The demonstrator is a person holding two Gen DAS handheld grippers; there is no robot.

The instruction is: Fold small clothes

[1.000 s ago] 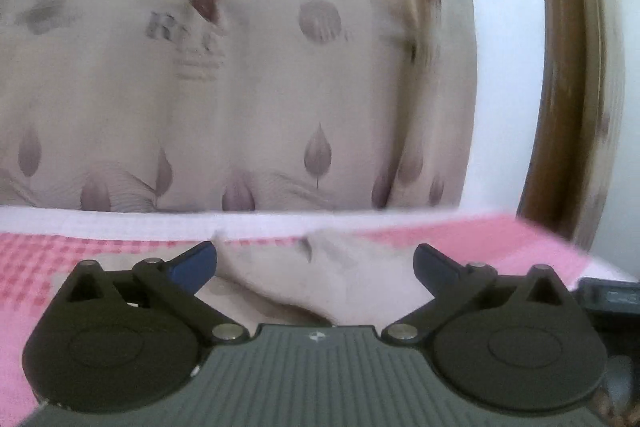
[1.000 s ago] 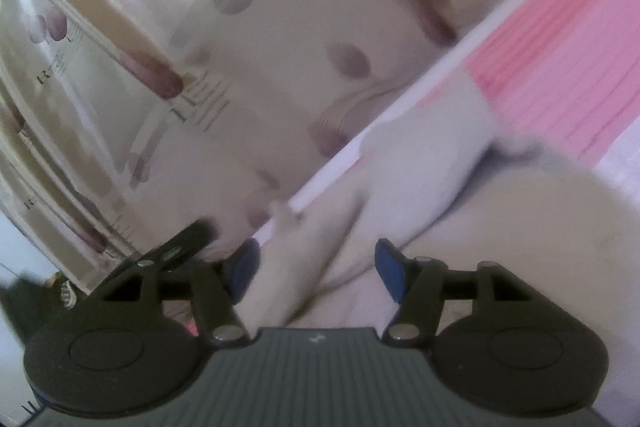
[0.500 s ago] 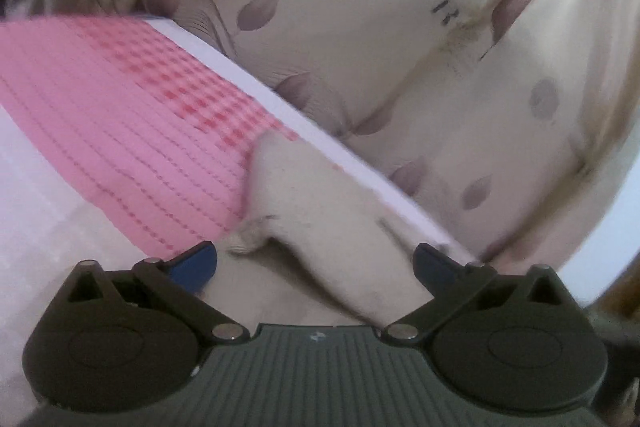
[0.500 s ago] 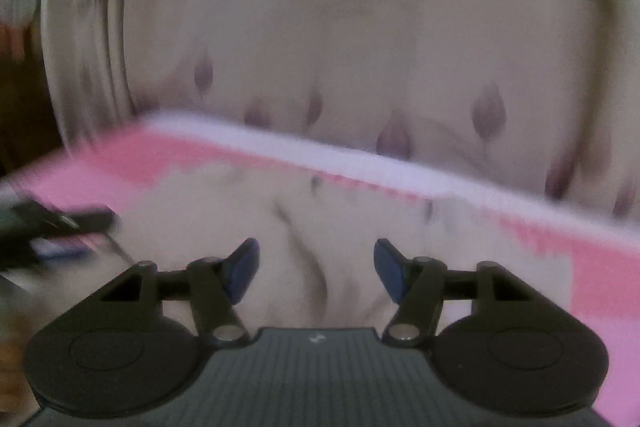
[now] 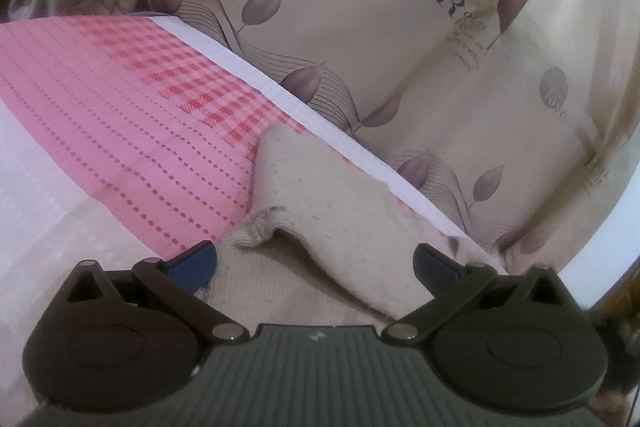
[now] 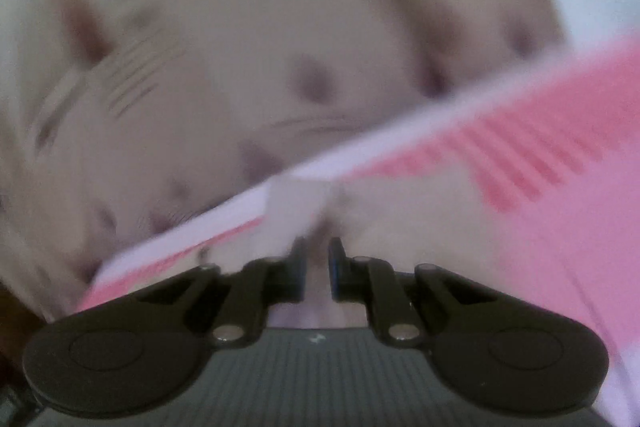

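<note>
The cream knit garment (image 5: 320,195) is lying on the pink checked bedspread (image 5: 120,115), close to the white edge of the bed where the leaf-print curtain (image 5: 360,7) is hanging. Judging by the layout, the folding is only partly done: 1 flap is lying turned over the body of the garment with its ribbed hem (image 5: 260,223) facing the camera, but the piece is not yet forming a neat, compact shape, so at least 1 more fold and some smoothing are probably remaining.

The left tongs (image 5: 316,263) are standing wide apart, hovering just above the near part of the garment and gripping nothing. The right tongs (image 6: 318,267) are drawn narrow, with pale cloth showing in the slim gap between them; they are likely pinching an edge of the garment (image 6: 300,207), though heavy blur is making that uncertain.

The left wrist view is showing the garment's folded shape, the hem and its position on the bed clearly. The right wrist view is giving none of that detail, yet it alone is showing the near-closed right tongs and the cloth bunching at them.
</note>
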